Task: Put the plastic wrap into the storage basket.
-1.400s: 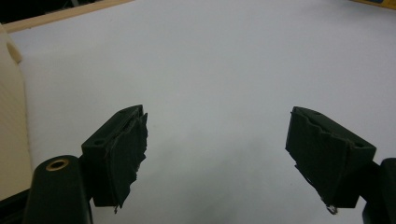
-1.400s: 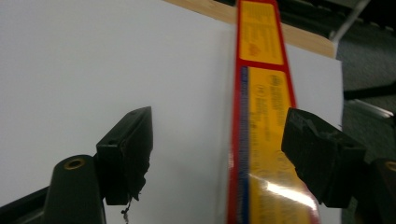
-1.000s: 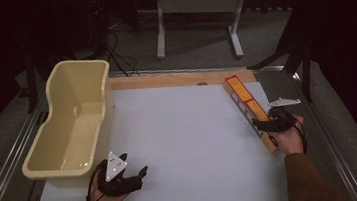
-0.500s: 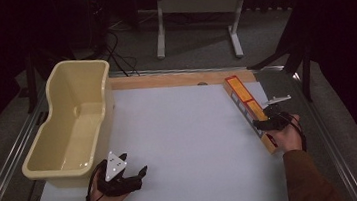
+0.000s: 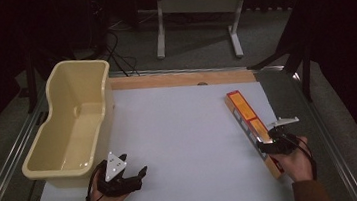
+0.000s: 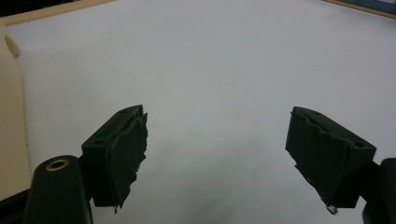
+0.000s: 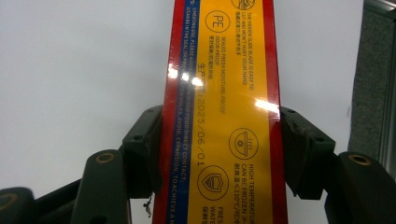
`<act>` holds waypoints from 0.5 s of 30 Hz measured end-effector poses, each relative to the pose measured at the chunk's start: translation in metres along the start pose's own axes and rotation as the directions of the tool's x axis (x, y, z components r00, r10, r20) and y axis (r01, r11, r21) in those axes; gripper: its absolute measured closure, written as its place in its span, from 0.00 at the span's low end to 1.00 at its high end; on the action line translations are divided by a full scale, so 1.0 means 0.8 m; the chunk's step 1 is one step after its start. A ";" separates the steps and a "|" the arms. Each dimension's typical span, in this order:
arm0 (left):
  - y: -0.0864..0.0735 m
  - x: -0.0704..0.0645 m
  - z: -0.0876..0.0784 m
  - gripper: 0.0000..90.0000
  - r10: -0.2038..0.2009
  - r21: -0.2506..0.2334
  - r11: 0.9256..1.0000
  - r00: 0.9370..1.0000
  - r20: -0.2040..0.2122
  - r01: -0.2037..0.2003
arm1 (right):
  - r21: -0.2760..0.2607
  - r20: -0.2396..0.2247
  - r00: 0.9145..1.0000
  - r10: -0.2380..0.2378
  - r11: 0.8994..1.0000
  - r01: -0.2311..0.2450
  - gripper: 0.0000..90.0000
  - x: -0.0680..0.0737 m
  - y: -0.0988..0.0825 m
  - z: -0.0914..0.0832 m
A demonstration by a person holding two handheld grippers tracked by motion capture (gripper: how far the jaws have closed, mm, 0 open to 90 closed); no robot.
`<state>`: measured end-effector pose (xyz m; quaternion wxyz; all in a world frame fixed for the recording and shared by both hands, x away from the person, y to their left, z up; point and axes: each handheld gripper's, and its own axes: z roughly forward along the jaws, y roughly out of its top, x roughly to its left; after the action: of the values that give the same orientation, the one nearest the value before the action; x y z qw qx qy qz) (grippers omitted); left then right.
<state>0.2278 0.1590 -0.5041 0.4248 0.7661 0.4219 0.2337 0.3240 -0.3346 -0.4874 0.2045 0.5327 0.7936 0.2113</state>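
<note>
A long, narrow red, yellow and blue box [image 5: 245, 118] lies on the white table sheet [image 5: 184, 130] near its right edge. My right gripper [image 5: 268, 146] holds the box at its near end. In the right gripper view the box [image 7: 224, 70] runs up between the two black jaws, whose pads press on both of its long sides. My right gripper [image 7: 220, 126] has just been closing, with the box between its jaws. My left gripper [image 5: 133, 172] rests low at the near left of the sheet. In its own view my left gripper [image 6: 215, 135] is open, with bare sheet between its jaws.
A deep cream plastic bin [image 5: 107, 95] stands along the sheet's left side, just beyond the left hand; its wall [image 6: 9, 116] shows at the left of the left gripper view. A wooden strip [image 5: 184, 78] borders the far edge. Metal rails [image 5: 320, 131] flank the table.
The right gripper's jaws came shut on the box's near end. The right hand then drew back toward the near edge, and the box slid with it. The left hand has stayed still.
</note>
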 end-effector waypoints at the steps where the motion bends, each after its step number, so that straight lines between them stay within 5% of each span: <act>1: 0.000 0.000 0.000 0.23 -0.002 -0.001 1.000 1.000 0.001 0.002 | -0.005 0.002 1.000 -0.002 1.000 0.002 0.43 0.004 -0.009 -0.006; 8: 0.000 -0.003 0.000 0.23 -0.003 -0.005 1.000 1.000 0.012 0.003 | 0.028 0.012 1.000 0.001 1.000 -0.002 0.43 0.027 -0.057 -0.043; 12: 0.001 -0.004 0.001 0.23 -0.001 -0.005 1.000 1.000 0.016 0.001 | 0.061 -0.036 0.999 0.021 0.998 -0.019 0.34 0.021 -0.049 -0.043; 15: 0.001 -0.003 0.002 0.23 -0.002 -0.003 1.000 1.000 0.016 0.002 | 0.022 -0.072 0.995 0.064 0.998 -0.063 0.28 0.007 -0.028 -0.041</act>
<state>0.2277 0.1558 -0.5041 0.4293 0.7670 0.4189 0.2279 0.2871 -0.3408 -0.4735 0.1633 0.5516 0.7851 0.2294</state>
